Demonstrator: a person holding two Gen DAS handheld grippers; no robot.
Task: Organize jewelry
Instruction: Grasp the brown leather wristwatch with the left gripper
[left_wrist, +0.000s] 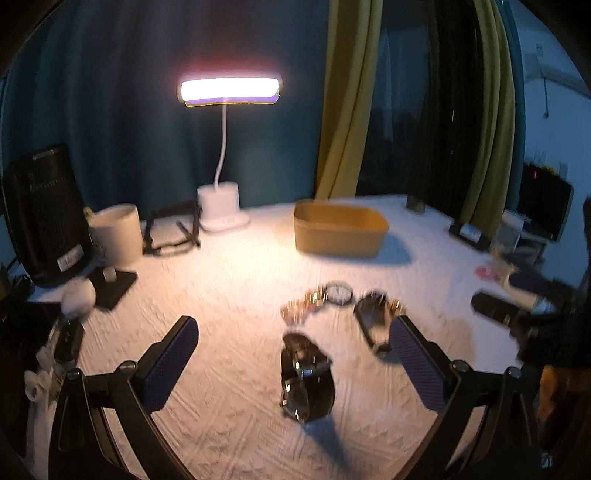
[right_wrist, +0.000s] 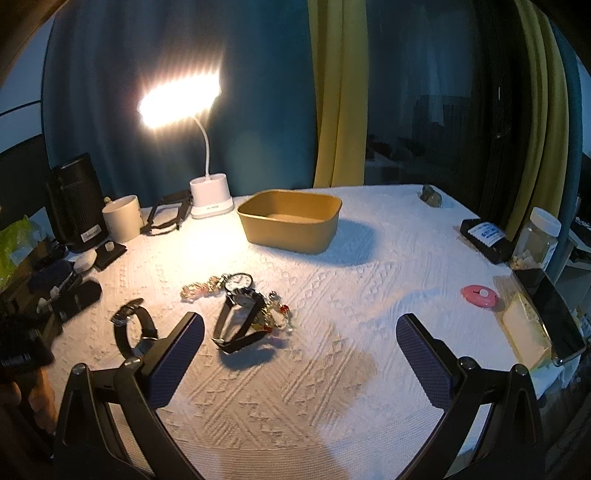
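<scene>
A tan open box (right_wrist: 291, 223) stands at the back middle of the white cloth; it also shows in the left wrist view (left_wrist: 338, 230). Jewelry lies in front of it: a black-strap watch (left_wrist: 306, 376) between my left fingers' line, seen at the left in the right wrist view (right_wrist: 133, 326); a second black watch (right_wrist: 240, 319) (left_wrist: 373, 321); a white-faced watch (right_wrist: 238, 282) (left_wrist: 338, 291) with a beaded bracelet (right_wrist: 197, 290) (left_wrist: 297, 308); a red-beaded bracelet (right_wrist: 277, 314). My left gripper (left_wrist: 293, 354) is open above the table. My right gripper (right_wrist: 301, 349) is open and empty.
A lit desk lamp (right_wrist: 210, 195), a white mug (right_wrist: 122, 218), a black cylinder (right_wrist: 75, 205) and a black stand (right_wrist: 166, 214) line the back left. A pink disc (right_wrist: 480, 295), a phone (right_wrist: 554, 314), a jar (right_wrist: 535, 236) and a black box (right_wrist: 484, 236) sit at the right.
</scene>
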